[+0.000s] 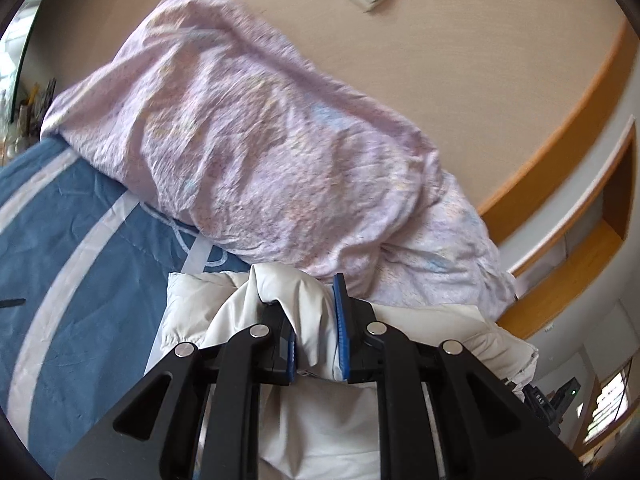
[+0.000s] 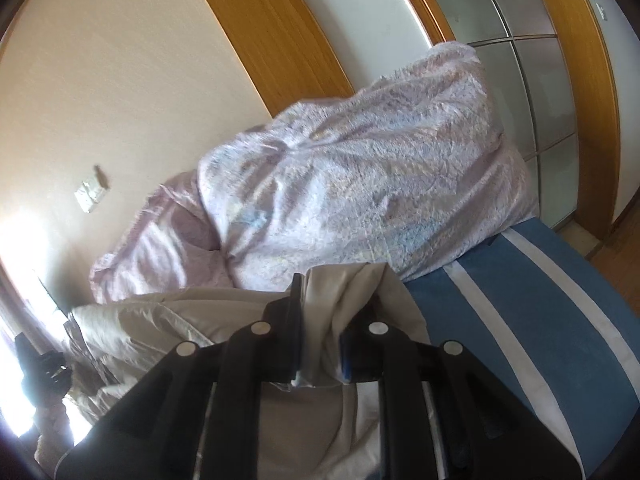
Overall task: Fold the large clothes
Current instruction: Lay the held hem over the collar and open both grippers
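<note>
Mid-fold: L gripper point(image 1: 316, 320) & R gripper point(image 2: 320, 320) both clamped on bunched white garment point(image 1: 312, 420), lifted over blue bedspread point(image 1: 92, 248), quilt point(image 1: 260, 152) at 12. Next, prob.: carry edge fwd together, lay flat.

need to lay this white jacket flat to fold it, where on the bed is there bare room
Bare room is the blue and white striped bedspread on the left hand-held gripper's side, bordered by the lilac duvet and the white jacket. The right hand-held gripper also has a bare strip beside it. It is crowded toward the wall, where the duvet is heaped.
</note>
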A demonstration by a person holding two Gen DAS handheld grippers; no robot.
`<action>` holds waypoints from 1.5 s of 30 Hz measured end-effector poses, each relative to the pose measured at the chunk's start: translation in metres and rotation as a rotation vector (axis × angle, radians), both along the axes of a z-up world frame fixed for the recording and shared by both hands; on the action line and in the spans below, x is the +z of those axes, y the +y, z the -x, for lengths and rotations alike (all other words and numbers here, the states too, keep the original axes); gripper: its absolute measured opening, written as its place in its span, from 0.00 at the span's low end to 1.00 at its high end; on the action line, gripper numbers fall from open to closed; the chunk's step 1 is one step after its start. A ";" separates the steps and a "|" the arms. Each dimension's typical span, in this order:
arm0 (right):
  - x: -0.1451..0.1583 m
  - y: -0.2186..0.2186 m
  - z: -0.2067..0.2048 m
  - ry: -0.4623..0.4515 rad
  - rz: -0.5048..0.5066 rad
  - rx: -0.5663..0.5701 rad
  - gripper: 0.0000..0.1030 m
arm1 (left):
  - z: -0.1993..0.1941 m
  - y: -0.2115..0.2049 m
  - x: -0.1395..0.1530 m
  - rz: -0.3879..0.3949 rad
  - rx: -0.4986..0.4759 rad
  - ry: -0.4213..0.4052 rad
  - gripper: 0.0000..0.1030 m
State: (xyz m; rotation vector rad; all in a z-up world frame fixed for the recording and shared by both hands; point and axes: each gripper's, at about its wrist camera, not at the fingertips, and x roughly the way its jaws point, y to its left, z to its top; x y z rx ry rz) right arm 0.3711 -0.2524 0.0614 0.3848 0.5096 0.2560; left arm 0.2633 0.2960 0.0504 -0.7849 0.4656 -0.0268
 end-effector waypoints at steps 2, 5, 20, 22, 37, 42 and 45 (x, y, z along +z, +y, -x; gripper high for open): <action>-0.008 0.008 -0.018 0.035 0.009 -0.019 0.17 | -0.014 0.005 -0.010 0.020 0.015 0.024 0.14; -0.023 0.017 -0.048 0.097 0.002 -0.050 0.19 | -0.032 0.010 -0.025 0.035 0.038 0.058 0.15; -0.066 0.039 -0.119 0.253 0.006 -0.143 0.63 | -0.076 0.022 -0.074 0.104 0.066 0.140 0.43; -0.054 0.034 -0.113 0.195 -0.008 -0.141 0.70 | -0.072 0.025 -0.071 0.125 0.059 0.113 0.62; -0.038 0.128 -0.012 -0.004 0.369 0.261 0.64 | -0.010 -0.093 -0.025 -0.441 -0.053 -0.044 0.90; -0.056 0.162 -0.005 0.009 0.472 0.312 0.61 | -0.010 -0.130 -0.037 -0.625 -0.073 -0.028 0.90; -0.069 0.174 -0.018 0.071 0.514 0.280 0.58 | -0.026 -0.132 -0.048 -0.647 -0.073 0.023 0.90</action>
